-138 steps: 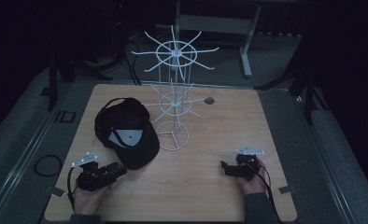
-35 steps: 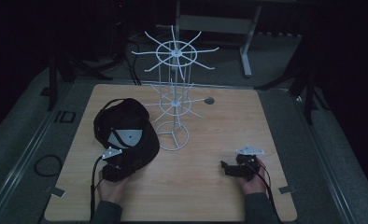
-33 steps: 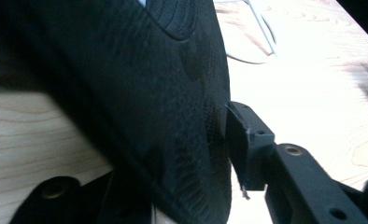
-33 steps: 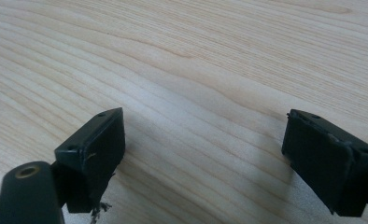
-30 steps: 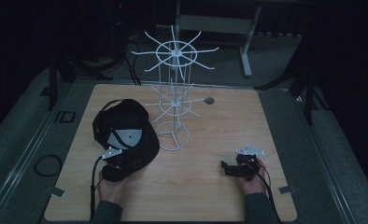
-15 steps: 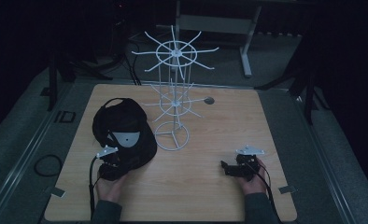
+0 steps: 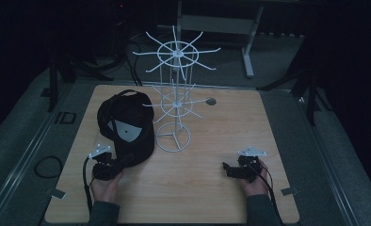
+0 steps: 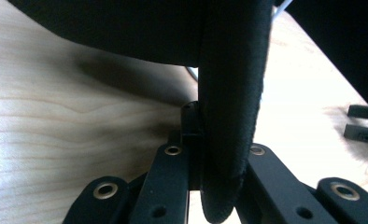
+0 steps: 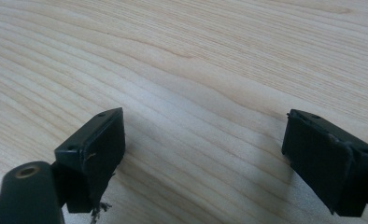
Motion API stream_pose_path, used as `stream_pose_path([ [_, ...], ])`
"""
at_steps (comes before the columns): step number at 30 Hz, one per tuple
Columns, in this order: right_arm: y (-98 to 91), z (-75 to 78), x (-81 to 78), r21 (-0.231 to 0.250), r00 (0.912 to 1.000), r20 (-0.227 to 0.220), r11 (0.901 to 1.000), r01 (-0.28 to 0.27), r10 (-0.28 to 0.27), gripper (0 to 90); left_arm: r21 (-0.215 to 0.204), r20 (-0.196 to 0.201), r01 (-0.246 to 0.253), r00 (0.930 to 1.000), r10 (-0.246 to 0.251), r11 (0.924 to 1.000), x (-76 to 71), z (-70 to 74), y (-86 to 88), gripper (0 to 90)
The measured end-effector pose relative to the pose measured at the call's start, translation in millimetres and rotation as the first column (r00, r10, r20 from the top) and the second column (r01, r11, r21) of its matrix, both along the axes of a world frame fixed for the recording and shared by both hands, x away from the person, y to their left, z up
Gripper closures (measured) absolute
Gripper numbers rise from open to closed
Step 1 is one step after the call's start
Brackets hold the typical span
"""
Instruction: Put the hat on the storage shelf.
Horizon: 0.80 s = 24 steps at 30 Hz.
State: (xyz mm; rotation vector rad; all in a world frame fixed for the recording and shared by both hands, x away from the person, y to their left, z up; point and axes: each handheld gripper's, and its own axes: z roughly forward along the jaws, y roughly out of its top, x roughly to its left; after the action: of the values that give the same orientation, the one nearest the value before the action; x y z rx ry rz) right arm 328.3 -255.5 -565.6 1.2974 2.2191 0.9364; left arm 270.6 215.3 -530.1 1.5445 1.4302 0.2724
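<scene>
A black cap (image 7: 127, 126) lies on the left of the wooden table (image 7: 212, 197), its brim toward the front edge. My left gripper (image 7: 112, 165) is at that brim. In the left gripper view the brim's edge (image 8: 231, 116) stands upright between my two jaws, which are shut on it. A white wire rack (image 7: 175, 101) with radiating hooks stands at the table's middle, just right of the cap. My right gripper (image 7: 230, 170) rests low over bare wood at the front right, open, its fingers (image 9: 95, 149) wide apart with nothing between them.
A small dark round spot (image 7: 211, 101) sits on the table behind the rack. Dark floor and a grey desk frame (image 7: 247, 42) lie beyond the far edge. Bare wood stretches between the two grippers. The other gripper's jaw tips (image 8: 364, 122) show far right in the left gripper view.
My left gripper moved from the front-left corner up to the cap's brim and closed on it. The right gripper has stayed in place.
</scene>
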Motion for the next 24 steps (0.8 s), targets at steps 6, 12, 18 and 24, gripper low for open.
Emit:
stream_pose_path([
  [6, 0.0, 0.0, 0.0, 0.0, 1.0, 0.0, 1.0, 0.0, 0.0, 13.0, 0.005, 0.021, -0.013, 0.9997, 0.012, 0.9999, -2.0, 6.8, 1.5, 86.7],
  [12, 0.0, 0.0, 0.0, 0.0, 1.0, 0.0, 1.0, 0.0, 0.0, 13.0, 0.01, 0.046, -0.017, 0.9988, 0.017, 0.9998, -3.9, 16.1, 3.5, 86.7],
  [18, 0.1, 0.0, 0.0, 0.001, 1.0, 0.0, 1.0, 0.0, 0.0, 13.0, 0.028, 0.068, -0.021, 0.9975, 0.019, 0.9994, -3.2, 25.0, 6.5, 86.7],
  [24, 0.1, 0.0, 0.0, 0.001, 1.0, 0.0, 1.0, 0.0, 0.0, 13.0, 0.038, 0.082, -0.036, 0.9961, 0.032, 0.9986, -3.4, 32.3, 9.4, 86.7],
])
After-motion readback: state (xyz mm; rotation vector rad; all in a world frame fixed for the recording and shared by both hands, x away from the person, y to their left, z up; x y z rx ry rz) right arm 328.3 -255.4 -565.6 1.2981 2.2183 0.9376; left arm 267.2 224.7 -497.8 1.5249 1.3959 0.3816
